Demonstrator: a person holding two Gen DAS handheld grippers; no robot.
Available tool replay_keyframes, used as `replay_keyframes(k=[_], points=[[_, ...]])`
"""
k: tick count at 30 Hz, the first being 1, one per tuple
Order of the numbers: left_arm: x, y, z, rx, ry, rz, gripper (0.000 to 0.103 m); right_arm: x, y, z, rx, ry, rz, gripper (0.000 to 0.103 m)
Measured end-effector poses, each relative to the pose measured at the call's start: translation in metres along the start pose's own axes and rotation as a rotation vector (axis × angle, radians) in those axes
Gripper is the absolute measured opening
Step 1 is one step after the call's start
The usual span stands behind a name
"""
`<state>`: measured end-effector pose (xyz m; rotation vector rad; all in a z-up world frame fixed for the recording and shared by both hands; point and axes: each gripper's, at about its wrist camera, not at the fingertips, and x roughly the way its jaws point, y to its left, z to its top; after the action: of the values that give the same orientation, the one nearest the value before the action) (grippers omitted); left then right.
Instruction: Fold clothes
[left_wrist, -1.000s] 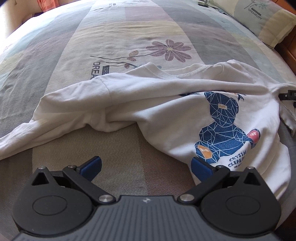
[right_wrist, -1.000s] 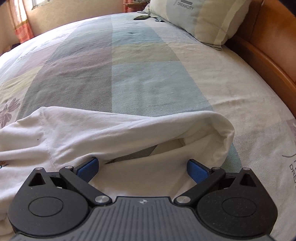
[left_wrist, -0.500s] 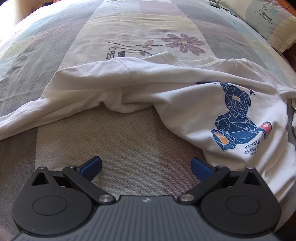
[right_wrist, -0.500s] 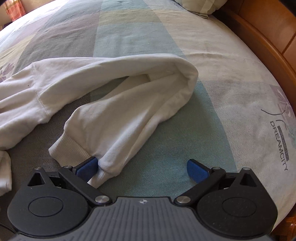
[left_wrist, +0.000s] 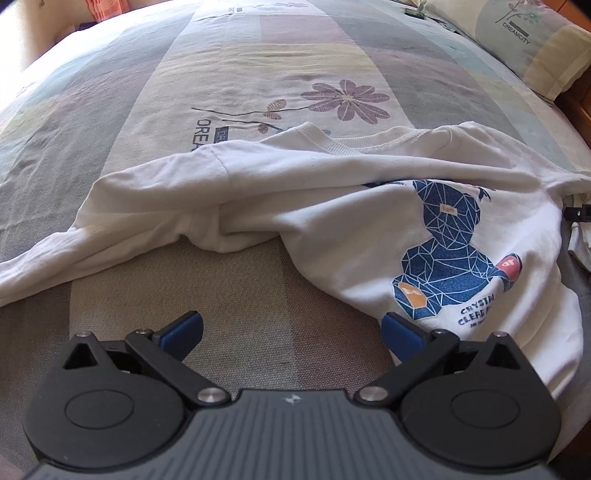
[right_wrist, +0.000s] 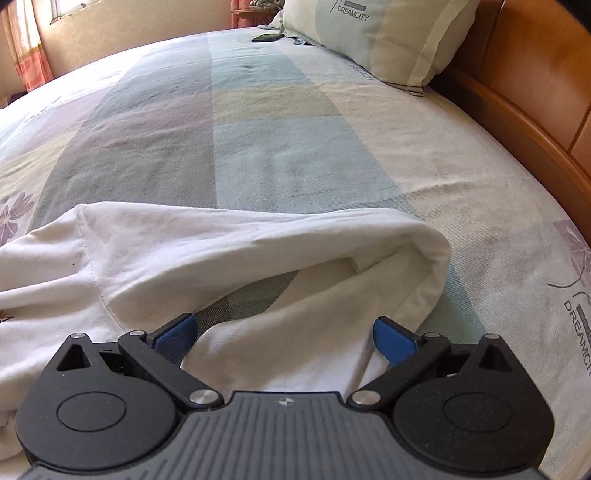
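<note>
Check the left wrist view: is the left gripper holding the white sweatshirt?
No, the left gripper is open over bare bedsheet, gripping none of the white sweatshirt.

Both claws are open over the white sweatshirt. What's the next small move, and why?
Probably close the right claw on the doubled-back sleeve, since the cloth already lies between its open fingers. The left claw is over bare bedspread, holding nothing.

Patchwork bedsheet (right_wrist: 280, 155), pillow (right_wrist: 388, 33), headboard (right_wrist: 524, 74)
</note>
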<state>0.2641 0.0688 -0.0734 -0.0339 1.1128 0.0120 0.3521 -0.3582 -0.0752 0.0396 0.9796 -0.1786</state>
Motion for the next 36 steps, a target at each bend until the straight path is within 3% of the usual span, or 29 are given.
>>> replay_keyframes(k=[5, 9, 13, 16, 21, 24, 29, 33, 36], points=[[0.001, 0.006, -0.003, -0.020, 0.010, 0.011, 0.102, -0.010, -0.017, -0.018, -0.072, 0.010, -0.137, 0.103], [0.006, 0.007, 0.001, -0.016, 0.025, 0.026, 0.102, -0.020, -0.066, -0.029, -0.044, 0.024, -0.291, 0.103], [0.007, 0.000, 0.005, 0.006, 0.025, 0.026, 0.102, -0.023, -0.113, -0.033, 0.017, 0.047, -0.383, 0.103], [0.006, -0.005, 0.006, 0.022, 0.024, 0.025, 0.102, -0.036, -0.124, -0.029, 0.049, 0.014, -0.336, 0.103], [0.004, -0.013, 0.007, 0.030, 0.025, 0.046, 0.102, -0.050, -0.122, -0.010, 0.143, -0.095, -0.048, 0.103], [0.003, -0.019, 0.006, 0.032, 0.027, 0.057, 0.102, -0.034, -0.113, 0.010, 0.085, -0.108, -0.091, 0.103], [-0.002, -0.024, 0.002, 0.021, 0.037, 0.079, 0.102, 0.025, -0.115, 0.029, -0.035, -0.018, -0.195, 0.103], [-0.008, -0.026, 0.001, 0.002, 0.026, 0.090, 0.103, 0.013, -0.123, 0.057, -0.057, -0.138, -0.281, 0.103], [-0.008, -0.029, 0.002, -0.002, 0.024, 0.098, 0.102, -0.025, -0.115, 0.080, -0.075, -0.365, -0.325, 0.103]])
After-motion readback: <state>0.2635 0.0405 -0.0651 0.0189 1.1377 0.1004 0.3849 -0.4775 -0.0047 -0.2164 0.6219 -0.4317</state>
